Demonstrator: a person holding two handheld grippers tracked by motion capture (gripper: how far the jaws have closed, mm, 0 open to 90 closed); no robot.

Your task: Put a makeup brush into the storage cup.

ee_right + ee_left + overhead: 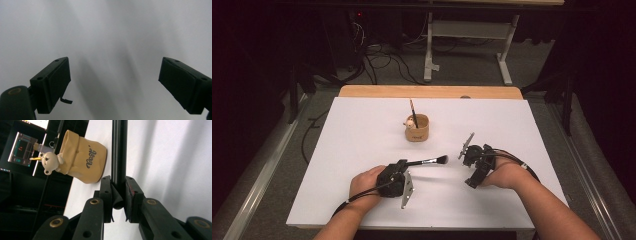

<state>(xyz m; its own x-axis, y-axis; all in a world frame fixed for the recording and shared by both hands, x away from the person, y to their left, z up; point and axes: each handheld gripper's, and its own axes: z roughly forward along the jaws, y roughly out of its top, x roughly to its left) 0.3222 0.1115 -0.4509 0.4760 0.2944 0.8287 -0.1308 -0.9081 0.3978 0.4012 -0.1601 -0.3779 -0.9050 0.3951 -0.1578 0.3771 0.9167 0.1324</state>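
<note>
Black brush handle (119,150) clamped in left gripper (117,195) jaws; right gripper (113,85) jaws wide apart, holding nothing.

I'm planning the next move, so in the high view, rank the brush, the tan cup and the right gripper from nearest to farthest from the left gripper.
From the left gripper:
1. Brush: clamped in its jaws, bristles pointing right.
2. Right gripper: to the right, jaws open over bare white table.
3. Tan cup: farther back near the table's middle, holding a pencil.

In the left gripper view the brush handle (119,150) runs off the frame at twelve o'clock, its bristles cut off. The pencil (413,113) sinks into the holder (419,131), lower end hidden.
</note>
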